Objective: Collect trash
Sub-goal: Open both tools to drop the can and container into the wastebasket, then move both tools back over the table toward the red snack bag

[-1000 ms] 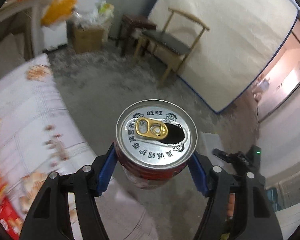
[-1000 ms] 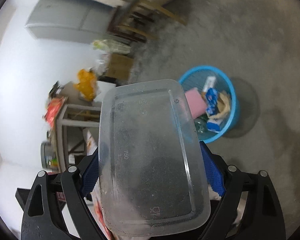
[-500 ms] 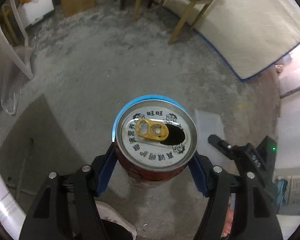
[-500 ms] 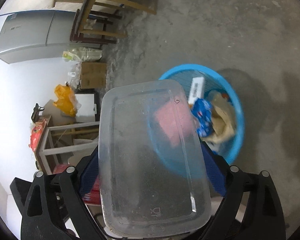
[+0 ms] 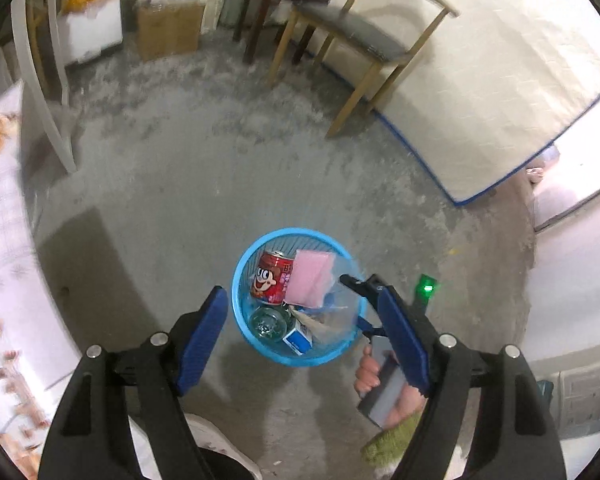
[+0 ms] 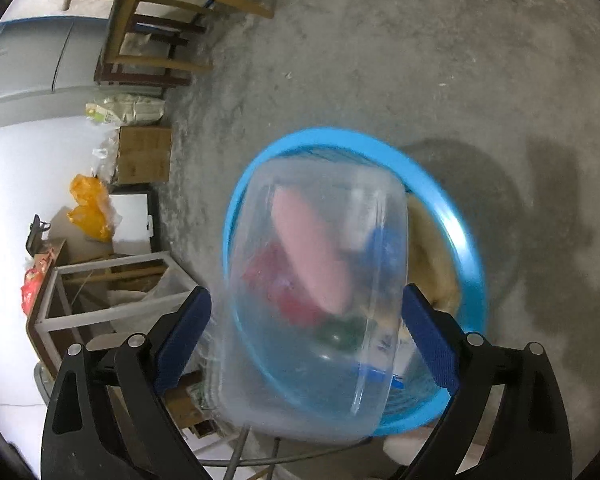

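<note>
Both drops are under way over the blue mesh wastebasket (image 5: 260, 354) on the concrete floor. The left gripper (image 5: 300, 330) hangs above it with its jaws wide and nothing between them (they have just been opening); the red drink can (image 5: 270, 282) lies inside the basket against a pink sponge (image 5: 310, 282), beside an upturned glass and a small blue carton.

The right gripper (image 6: 306, 340) is lower and closer to the rim, its jaws also just opened wide. The clear plastic container (image 6: 316, 300) sits blurred between the blue pads; it looks clear of them on both sides and seems to be falling, though whether one pad grazes it I cannot tell.

To finish this step well, I would keep both jaws spread and steady over the basket's mouth until the container passes the rim, since it is nearly as wide as the opening and could catch or bounce out. Then lift straight up without clipping the rim.
</note>
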A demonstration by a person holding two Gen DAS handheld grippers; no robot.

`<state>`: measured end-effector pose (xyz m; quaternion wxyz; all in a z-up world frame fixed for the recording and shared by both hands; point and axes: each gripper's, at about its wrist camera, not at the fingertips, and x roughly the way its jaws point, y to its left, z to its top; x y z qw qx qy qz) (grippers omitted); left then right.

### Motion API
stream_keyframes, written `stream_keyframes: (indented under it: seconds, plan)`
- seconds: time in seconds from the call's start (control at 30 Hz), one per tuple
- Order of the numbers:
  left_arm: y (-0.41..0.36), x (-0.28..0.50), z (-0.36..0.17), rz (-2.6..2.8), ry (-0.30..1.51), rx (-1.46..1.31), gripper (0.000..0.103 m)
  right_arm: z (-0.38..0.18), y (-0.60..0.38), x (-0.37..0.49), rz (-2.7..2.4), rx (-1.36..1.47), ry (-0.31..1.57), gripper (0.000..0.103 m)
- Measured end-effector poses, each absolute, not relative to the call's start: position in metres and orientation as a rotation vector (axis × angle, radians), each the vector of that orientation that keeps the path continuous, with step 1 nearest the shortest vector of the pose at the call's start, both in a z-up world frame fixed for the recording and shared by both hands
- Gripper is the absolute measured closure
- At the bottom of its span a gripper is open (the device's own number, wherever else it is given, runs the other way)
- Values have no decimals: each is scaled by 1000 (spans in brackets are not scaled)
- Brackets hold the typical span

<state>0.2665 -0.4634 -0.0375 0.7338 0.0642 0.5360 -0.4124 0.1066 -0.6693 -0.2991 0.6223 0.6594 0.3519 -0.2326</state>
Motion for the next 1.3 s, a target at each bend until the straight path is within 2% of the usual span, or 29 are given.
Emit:
stream_keyframes:
  seconds: [0.27,0.53,0.87,1.0,1.3]
  plan:
    - [-378,234,35,-950,1002,170,26,-285,-663,104,-501,1434,849,11]
    - [-254,207,56,-844,881,130,21,-253,-656,59,-508,1391,806,11]
    - [-92,171,37,-548,820,32,13,-143,-596,31,-456,1029,844,11]
    - [-44,161,22,-456,831,-24,6,-100,-552,51,-371,872,879,11]
    - [7,154,3,-396,870,-128,6,-22,-429,133,28,678,865,11]
